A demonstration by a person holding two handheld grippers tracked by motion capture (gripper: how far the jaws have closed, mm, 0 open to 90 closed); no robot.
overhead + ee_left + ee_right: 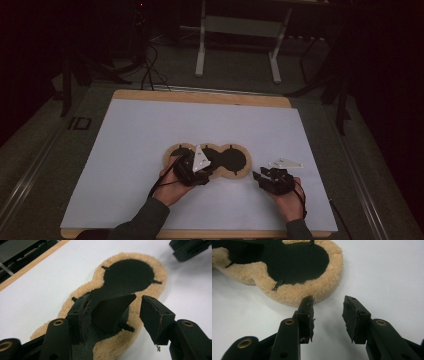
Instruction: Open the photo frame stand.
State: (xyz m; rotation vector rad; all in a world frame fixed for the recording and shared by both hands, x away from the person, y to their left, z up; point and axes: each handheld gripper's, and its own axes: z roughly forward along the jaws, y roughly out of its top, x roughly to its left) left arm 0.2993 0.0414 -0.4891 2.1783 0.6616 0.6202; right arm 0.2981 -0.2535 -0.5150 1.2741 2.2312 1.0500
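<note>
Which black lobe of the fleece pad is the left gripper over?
The left-end lobe; the left gripper hangs over it with open jaws, while the middle and right lobes lie uncovered.

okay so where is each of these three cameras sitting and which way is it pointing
High view: above the person's side, looking forward and down on the white table; both forearms, left gripper, right gripper.
Left gripper view: rides the left gripper, looking along its open jaws over the fleece-edged black pad.
Right gripper view: rides the right gripper, jaws apart, facing the pad's rounded end.
All share the pad.
</note>
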